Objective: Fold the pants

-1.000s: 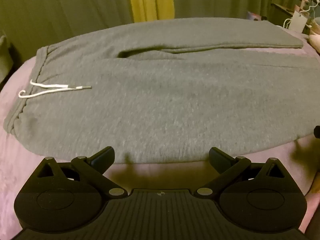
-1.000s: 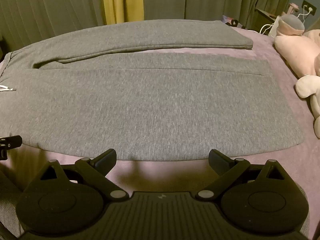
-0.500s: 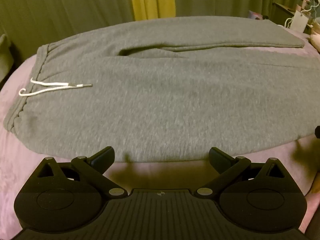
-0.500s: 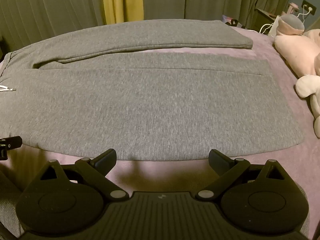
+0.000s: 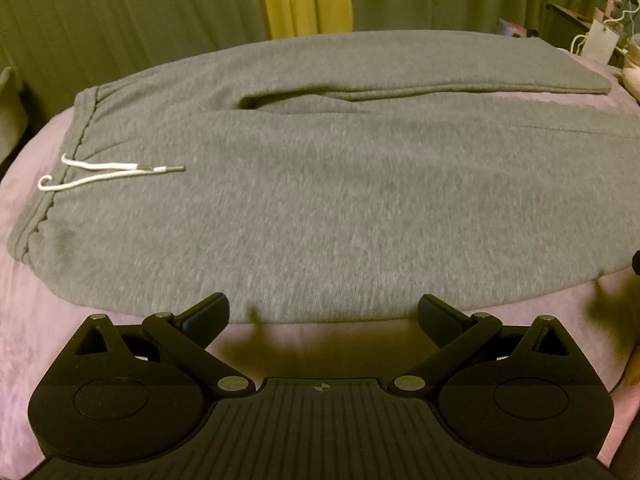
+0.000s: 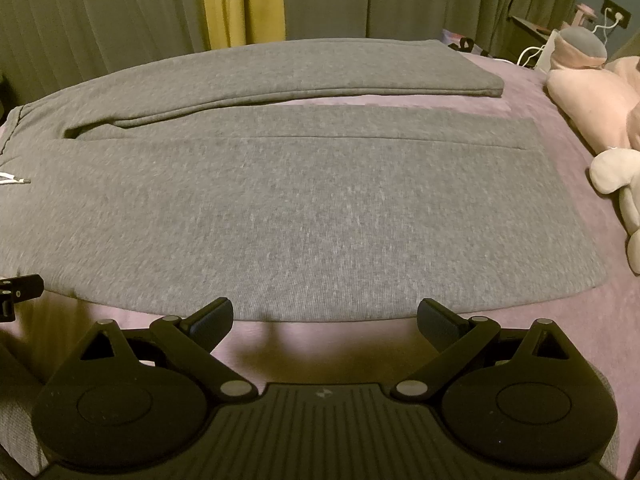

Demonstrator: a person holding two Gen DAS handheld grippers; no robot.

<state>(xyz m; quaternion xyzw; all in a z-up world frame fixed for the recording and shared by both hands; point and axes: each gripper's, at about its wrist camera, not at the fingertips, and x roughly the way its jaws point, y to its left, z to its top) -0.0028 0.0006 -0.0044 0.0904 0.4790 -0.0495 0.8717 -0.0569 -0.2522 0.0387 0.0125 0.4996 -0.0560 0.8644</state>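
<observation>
Green curtains (image 6: 120, 32) hung behind the bed (image 6: 580, 320), with a yellow strip (image 6: 242, 0) between them, and a mauve cover lay over the mattress. I had both claws low at the near edge of the bed, each aimed forward across it and held level. My left claw (image 5: 323, 312) stood wide, its fingers (image 5: 208, 312) spread well apart and gripping nothing; the tips sat just beside the near hem of the pants (image 5: 340, 200), and I could not tell whether they touched the cloth. My right claw (image 6: 325, 314) was likewise wide and empty, its fingertips (image 6: 438, 320) at the near edge of the same cloth. From the right camera I saw a bit of the left claw at the far left border, and from the left camera a dark sliver at the right border.

Grey pants lay flat across the bed, long axis running left to right. Their waistband (image 5: 60, 160) pointed left, with the white drawstring (image 5: 108, 172) lying loose on the fabric there. Both legs ran to the right: the near leg (image 6: 320, 220) broad in front of my claws, the far leg (image 6: 320, 68) angled slightly away, a strip of cover showing between the cuffs. Pink soft toys (image 6: 592, 108) rested at the right, apart from the pants.
</observation>
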